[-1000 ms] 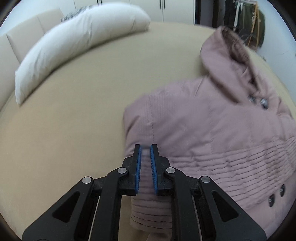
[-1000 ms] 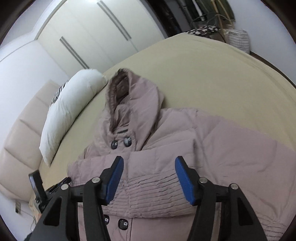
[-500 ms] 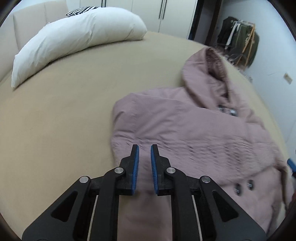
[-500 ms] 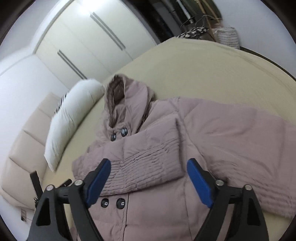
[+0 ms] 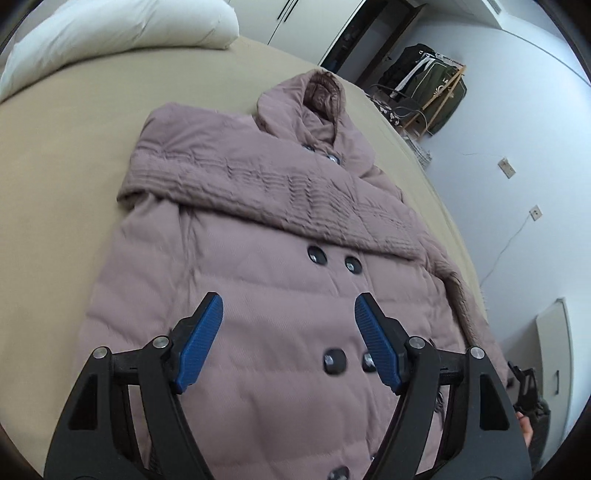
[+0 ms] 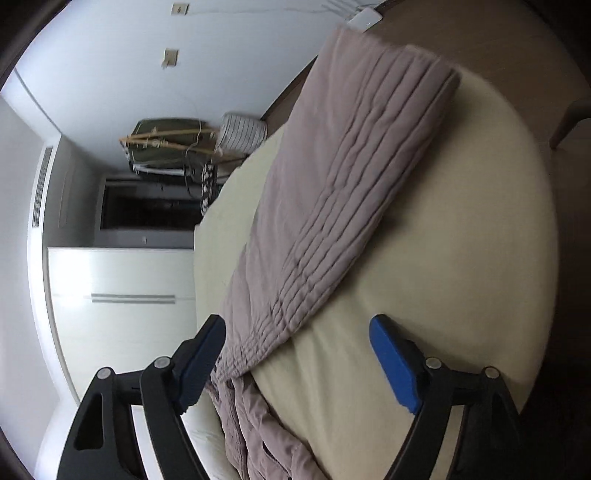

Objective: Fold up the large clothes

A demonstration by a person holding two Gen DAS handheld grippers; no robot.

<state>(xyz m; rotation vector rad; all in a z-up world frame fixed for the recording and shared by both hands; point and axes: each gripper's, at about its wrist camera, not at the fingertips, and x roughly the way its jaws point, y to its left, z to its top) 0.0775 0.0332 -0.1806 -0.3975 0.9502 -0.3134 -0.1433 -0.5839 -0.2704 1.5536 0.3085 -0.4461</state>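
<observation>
Since the earlier frame: left gripper [image 5: 288,317] has let go of the sleeve [image 5: 266,188] and drawn back; its jaws have just been opening and stand apart, nothing between them, over the buttoned front of the mauve hooded coat [image 5: 258,302]. Sleeve now lies folded across the chest. Coat: spread flat on the beige bed [image 5: 55,155], hood toward the white pillow [image 5: 122,29]. Right gripper [image 6: 297,334]: rolled sideways, jaws wide and just narrowing slightly, holding nothing, at the other sleeve [image 6: 347,192], stretched out on the bed.
</observation>
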